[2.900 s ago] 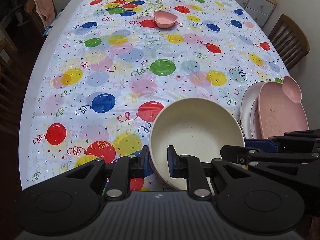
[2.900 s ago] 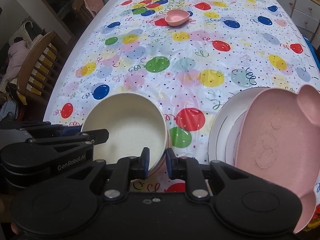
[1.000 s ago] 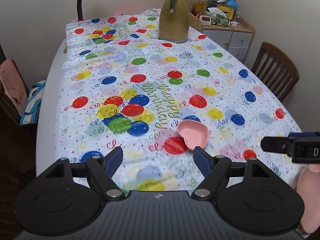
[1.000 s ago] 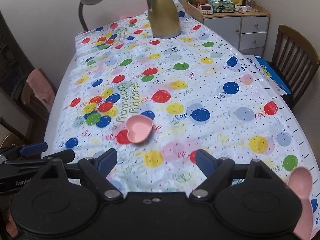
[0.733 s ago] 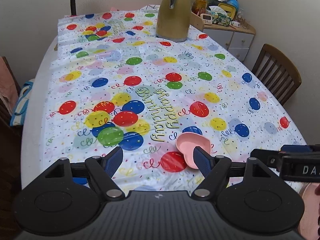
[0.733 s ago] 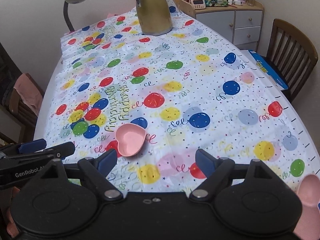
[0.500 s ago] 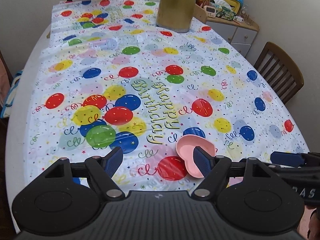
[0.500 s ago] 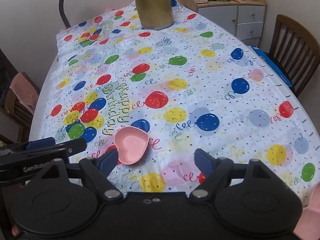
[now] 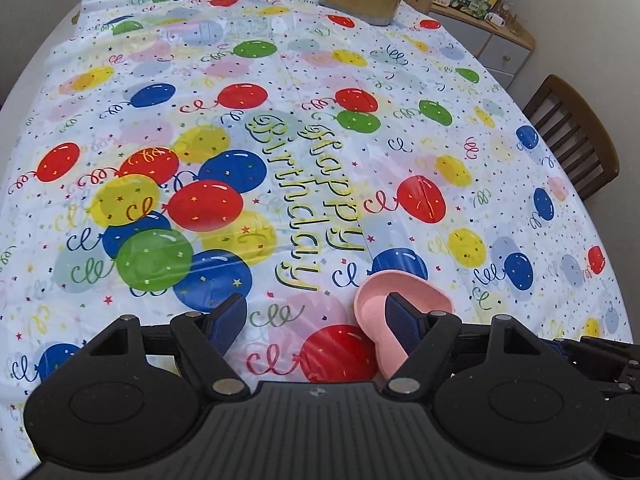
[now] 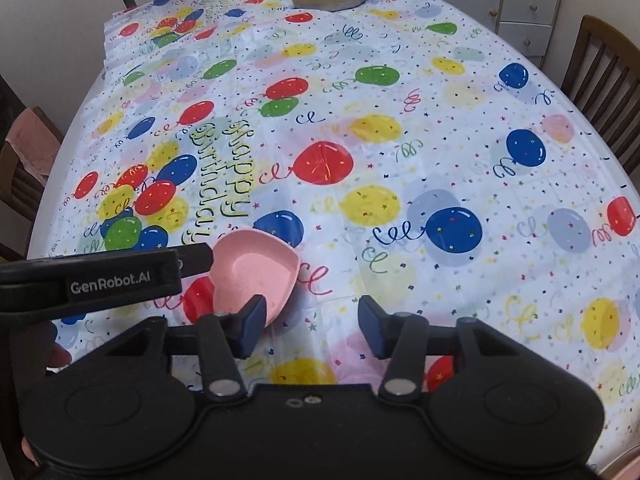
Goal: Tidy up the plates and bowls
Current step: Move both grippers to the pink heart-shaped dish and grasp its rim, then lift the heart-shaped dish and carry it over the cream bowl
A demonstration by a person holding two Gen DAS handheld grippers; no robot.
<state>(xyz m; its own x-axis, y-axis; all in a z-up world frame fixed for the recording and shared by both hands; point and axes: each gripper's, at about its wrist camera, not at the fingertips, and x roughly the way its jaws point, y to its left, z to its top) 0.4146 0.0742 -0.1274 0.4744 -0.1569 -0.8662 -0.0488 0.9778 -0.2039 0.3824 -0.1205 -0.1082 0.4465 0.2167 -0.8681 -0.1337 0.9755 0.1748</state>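
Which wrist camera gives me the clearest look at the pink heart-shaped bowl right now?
The right wrist view: the pink heart-shaped bowl shows nearly whole, inside visible. In the left wrist view the left gripper's finger hides its middle.

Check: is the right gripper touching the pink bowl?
Cannot tell. In the right wrist view, one finger overlaps the pink bowl's near rim, but neither contact nor gap shows plainly.

A small pink heart-shaped bowl (image 10: 256,274) sits upright and empty on the balloon-print tablecloth (image 10: 440,152).
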